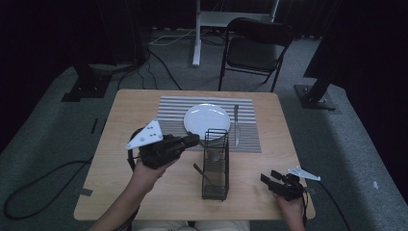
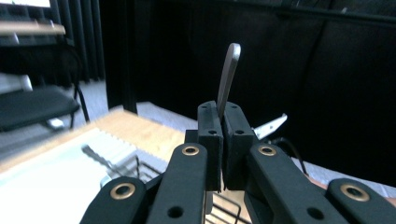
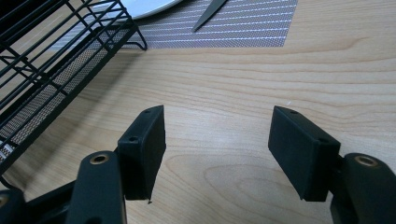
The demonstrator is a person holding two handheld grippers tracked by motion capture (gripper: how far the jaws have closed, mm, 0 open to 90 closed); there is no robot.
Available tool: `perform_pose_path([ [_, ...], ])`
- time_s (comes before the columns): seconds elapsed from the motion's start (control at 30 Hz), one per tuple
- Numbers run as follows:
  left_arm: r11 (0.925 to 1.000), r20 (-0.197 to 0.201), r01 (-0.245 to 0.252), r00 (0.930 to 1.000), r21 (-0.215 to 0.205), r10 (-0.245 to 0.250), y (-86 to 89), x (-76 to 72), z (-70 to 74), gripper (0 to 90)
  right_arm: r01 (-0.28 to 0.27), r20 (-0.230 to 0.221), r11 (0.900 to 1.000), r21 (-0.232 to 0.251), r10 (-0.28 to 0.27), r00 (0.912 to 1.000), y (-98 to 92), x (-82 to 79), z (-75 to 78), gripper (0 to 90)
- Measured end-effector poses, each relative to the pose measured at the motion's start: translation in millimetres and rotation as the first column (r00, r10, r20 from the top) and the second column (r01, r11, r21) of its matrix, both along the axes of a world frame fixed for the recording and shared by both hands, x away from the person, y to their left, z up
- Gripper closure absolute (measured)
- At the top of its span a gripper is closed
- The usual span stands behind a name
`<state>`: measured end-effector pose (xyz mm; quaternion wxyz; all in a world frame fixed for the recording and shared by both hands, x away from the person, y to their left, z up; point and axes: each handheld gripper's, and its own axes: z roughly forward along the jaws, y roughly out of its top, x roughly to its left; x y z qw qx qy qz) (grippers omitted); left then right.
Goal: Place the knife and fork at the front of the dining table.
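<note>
High view. The left gripper [image 1: 192,140] is raised beside the rack [image 1: 215,166], at its near-left top corner, pointing toward the plate [image 1: 207,120] on the mat [image 1: 168,113]. The table setting looks half done: a knife [image 1: 236,124] already lies right of the plate, and one more utensil [image 1: 204,174] leans in the rack below and right of the left gripper. The right gripper [image 1: 267,177] rests low at the table's near right corner, well apart from the rack, holding nothing.

Left gripper view. The jaws are clamped on a metal handle [image 2: 228,79], which stands up between the pads and slightly tilted, its rounded end clear above the fingertips. The piece is thin, flat, brushed grey steel; its working end is hidden below the jaws, so whether it is a fork or a spoon cannot be told. The rack's wire rim sits just under the jaws; the plate lies blurred to the lower left.

Right gripper view. The jaws stand apart over bare wood, empty. The rack [image 3: 51,60] lies ahead to the left, the knife tip [image 3: 208,14] and mat [image 3: 243,28] farther ahead.

Judgement: the step in hand is lifting the utensil out of the rack. The next move calls for clearing the wire rim fully, then carrying the piece toward the plate and laying it flat on the mat, likely on the free left side, without striking the plate.
</note>
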<state>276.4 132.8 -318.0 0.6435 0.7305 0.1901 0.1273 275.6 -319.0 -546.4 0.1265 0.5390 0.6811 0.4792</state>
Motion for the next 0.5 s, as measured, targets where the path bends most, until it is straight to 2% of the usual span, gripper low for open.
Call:
perform_pose_path([
  [0.07, 0.9994, 0.030, -0.034, 0.9990, 0.005, 0.034, 10.8, -1.1, 7.8, 88.0, -0.002, 0.004, 1.000, -0.006, 0.002, 1.0000, 0.0, 0.3, -0.2, 35.9],
  [0.2, 0.9943, 0.028, -0.106, 0.9941, 0.016, 0.105, 36.6, 9.6, 9.2, 87.9, 0.000, -0.001, 1.000, -0.004, 0.000, 1.0000, 0.3, 0.0, 0.0, 33.8],
  [0.27, 0.9881, 0.020, -0.151, 0.9884, 0.029, 0.150, 47.9, 16.3, 3.7, 88.0, 0.008, 0.000, 1.000, -0.004, -0.008, 1.0000, 0.2, 0.1, 0.1, 30.4],
  [0.3, 0.9866, 0.019, -0.158, 0.9873, 0.039, 0.158, 52.6, 20.0, -0.2, 88.0, 0.010, 0.001, 1.000, -0.004, -0.010, 0.9999, 0.1, 0.3, 0.0, 27.4],
  [0.37, 0.9800, 0.030, -0.188, 0.9821, 0.065, 0.186, 59.8, 26.9, -9.4, 88.0, 0.004, 0.005, 1.000, 0.000, -0.004, 1.0000, 0.0, 0.0, 0.2, 16.4],
  [0.4, 0.9781, 0.036, -0.191, 0.9813, 0.082, 0.189, 62.7, 30.9, -14.4, 87.9, 0.012, 0.006, 1.000, -0.003, -0.012, 0.9999, -0.3, 0.1, -0.1, 16.5],
  [0.5, 0.9706, 0.009, -0.210, 0.9777, 0.119, 0.210, 69.1, 45.7, -31.0, 87.9, 0.037, 0.020, 0.999, 0.006, -0.037, 0.9991, -1.3, -0.7, -0.3, 12.8],
])
